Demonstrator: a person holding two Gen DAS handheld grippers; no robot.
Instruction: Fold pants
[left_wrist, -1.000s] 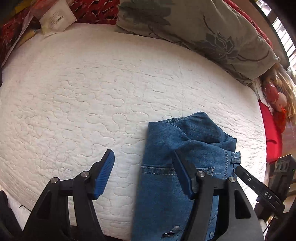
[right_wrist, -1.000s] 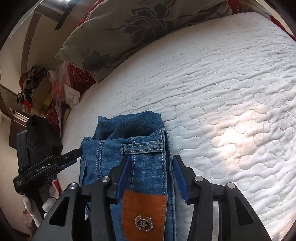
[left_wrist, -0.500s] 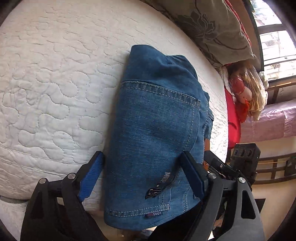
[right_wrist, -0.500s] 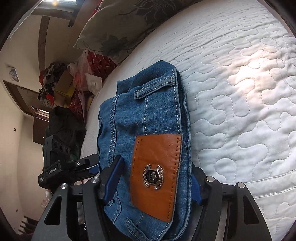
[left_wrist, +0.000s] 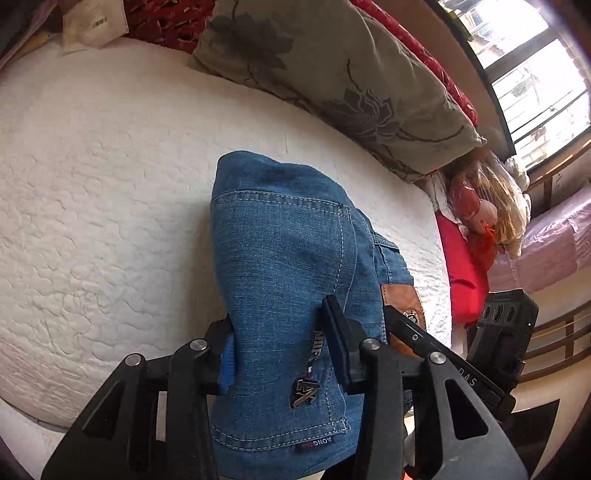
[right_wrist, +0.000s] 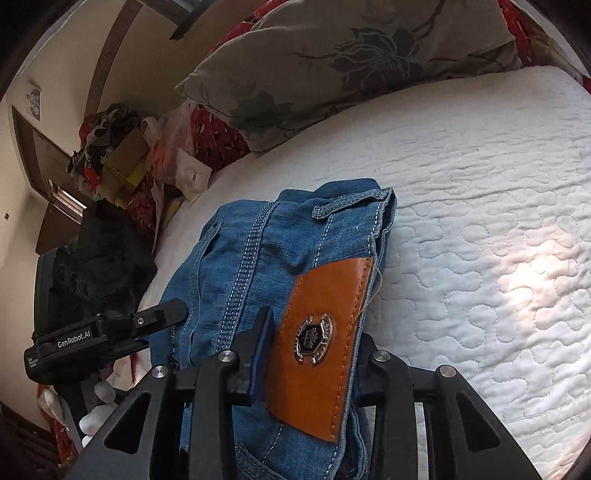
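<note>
Blue denim pants (left_wrist: 280, 258) with glossy leather patch (right_wrist: 325, 339), matt quilted white mattress (right_wrist: 480, 221)

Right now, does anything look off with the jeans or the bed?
Nothing stands out. The folded jeans are gripped by the left gripper and right gripper, near end lifted off the white quilt. No tears or spills show.

The left gripper (left_wrist: 282, 345) is black plastic: two angular arms with triangular cut-outs, a round silver screw head at each pivot, and blue ribbed pads (left_wrist: 226, 363) lining the jaws. The right gripper (right_wrist: 310, 360) is built the same way, black with silver screws and blue pads (right_wrist: 260, 347). At 9 o'clock in the right wrist view the other unit's black body carries white "GenRobot.AI" lettering, above a white-gloved hand (right_wrist: 98, 410).
</note>
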